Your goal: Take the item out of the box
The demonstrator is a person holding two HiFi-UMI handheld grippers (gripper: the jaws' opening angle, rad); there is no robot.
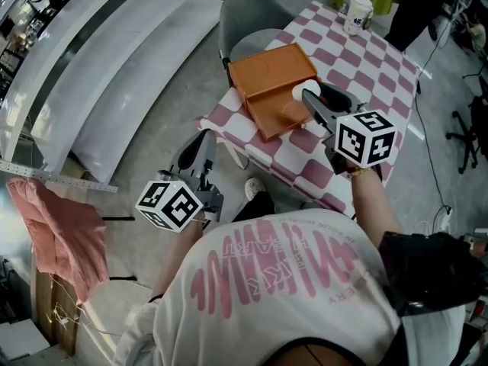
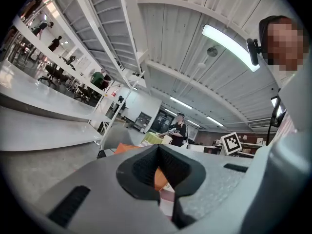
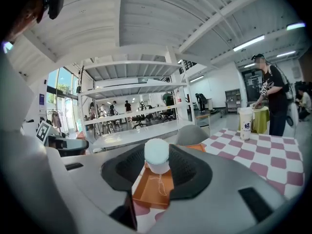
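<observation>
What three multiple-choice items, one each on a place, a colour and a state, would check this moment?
1. Where is the orange box?
A on the floor
B on the checkered table
C on a chair

2. What colour is the item in the right claw?
A white
B blue
C black

3. How is the orange box?
A taped shut
B crushed flat
C open

Key: B, the head view shows it resting on the checks; A, both the head view and the right gripper view show it white; C, its hollow inside shows below the item.
</observation>
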